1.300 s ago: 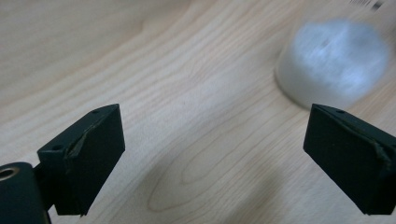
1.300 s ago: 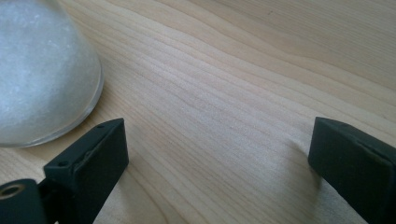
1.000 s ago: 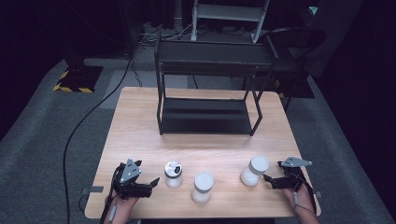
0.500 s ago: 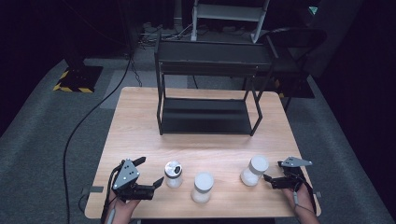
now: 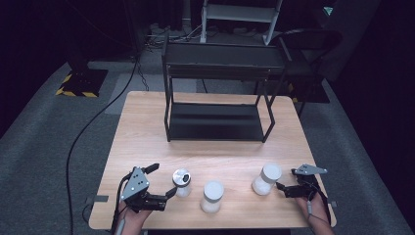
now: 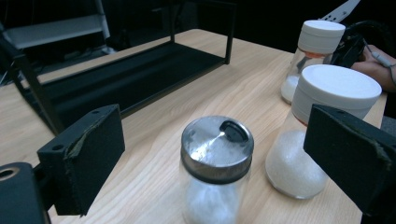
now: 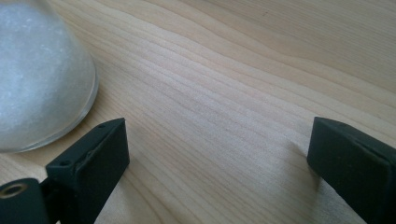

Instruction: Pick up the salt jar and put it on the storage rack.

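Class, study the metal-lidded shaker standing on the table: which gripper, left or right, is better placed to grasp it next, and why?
Left. The left gripper has its open jaws lined up either side of the metal-lidded shaker. The right gripper sits beside the far white-lidded jar instead.

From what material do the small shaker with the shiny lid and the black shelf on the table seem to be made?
The shaker looks like clear glass, since white grains show through it; its lid seems polished metal, as it reflects light. The shelf appears to be matte black metal, with thin straight bars, though painted wood is possible.
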A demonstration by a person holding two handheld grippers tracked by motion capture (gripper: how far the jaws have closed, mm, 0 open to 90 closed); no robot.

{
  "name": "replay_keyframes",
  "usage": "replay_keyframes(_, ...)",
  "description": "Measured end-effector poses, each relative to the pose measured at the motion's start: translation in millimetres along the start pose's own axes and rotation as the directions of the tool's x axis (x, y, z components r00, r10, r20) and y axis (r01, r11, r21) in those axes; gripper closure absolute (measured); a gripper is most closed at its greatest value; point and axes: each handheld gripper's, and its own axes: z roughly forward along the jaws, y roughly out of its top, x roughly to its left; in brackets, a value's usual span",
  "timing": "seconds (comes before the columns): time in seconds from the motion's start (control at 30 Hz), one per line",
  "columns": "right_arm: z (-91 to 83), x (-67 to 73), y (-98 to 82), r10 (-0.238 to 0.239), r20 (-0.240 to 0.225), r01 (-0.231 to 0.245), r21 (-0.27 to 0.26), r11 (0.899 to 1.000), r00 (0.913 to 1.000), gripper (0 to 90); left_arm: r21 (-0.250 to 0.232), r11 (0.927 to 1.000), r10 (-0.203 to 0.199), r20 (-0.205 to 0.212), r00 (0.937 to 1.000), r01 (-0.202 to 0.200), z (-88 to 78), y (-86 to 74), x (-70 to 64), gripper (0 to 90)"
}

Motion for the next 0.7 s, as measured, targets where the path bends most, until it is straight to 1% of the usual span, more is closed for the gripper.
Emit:
replay_keyframes(0.07,0.1,0.9,0.0,0.003,0.004,-0.003,-0.001,1.000,1.0000,5.5,-0.015,0.9999,0.003,0.015,0.9999,-0.003,6.1,-1.5,1.4,5.0)
replay_keyframes(0.1,0.1,0.9,0.0,0.003,0.004,-0.003,-0.001,1.000,1.0000,5.5,-0.015,0.9999,0.003,0.015,0.9999,-0.003,6.1,-1.5,1.4,4.9)
replay_keyframes(0.17,0.4,1.2,0.2,0.005,0.006,-0.005,-0.001,1.000,1.0000,5.5,-0.018,0.9998,0.001,0.029,0.9996,-0.001,10.2,-0.9,2.9,4.9)
replay_keyframes(0.33,0.4,1.3,0.2,0.006,0.007,-0.006,-0.001,1.000,1.0000,5.5,-0.025,0.9996,0.015,0.057,0.9983,-0.014,19.7,0.8,4.9,5.0)
replay_keyframes(0.37,0.4,1.3,0.2,0.006,0.007,-0.006,0.000,1.000,1.0000,5.5,-0.030,0.9995,0.016,0.063,0.9979,-0.014,24.4,1.2,5.5,5.0)
replay_keyframes(0.4,0.4,1.3,0.2,0.006,0.007,-0.006,0.000,1.000,1.0000,5.5,-0.030,0.9995,0.016,0.063,0.9979,-0.014,24.4,1.2,5.5,5.0)
replay_keyframes(0.5,0.4,1.4,0.2,0.007,0.008,-0.007,-0.001,1.000,0.9999,5.6,-0.023,0.9996,0.017,0.073,0.9972,-0.015,31.0,1.7,7.5,5.1)
replay_keyframes(0.6,0.3,1.6,0.2,0.007,0.009,-0.007,-0.001,1.000,0.9999,5.6,-0.011,0.9996,0.026,0.076,0.9968,-0.026,37.5,-0.3,8.2,5.2)
replay_keyframes(0.67,0.3,1.7,0.2,0.008,0.009,-0.008,0.000,1.000,0.9999,5.6,-0.004,0.9999,0.013,0.074,0.9972,-0.013,41.2,-4.0,9.2,5.2)
replay_keyframes(0.7,0.3,1.7,0.2,0.008,0.009,-0.008,0.000,1.000,0.9999,5.6,0.000,0.9999,0.013,0.070,0.9974,-0.013,42.4,-4.8,9.3,5.1)
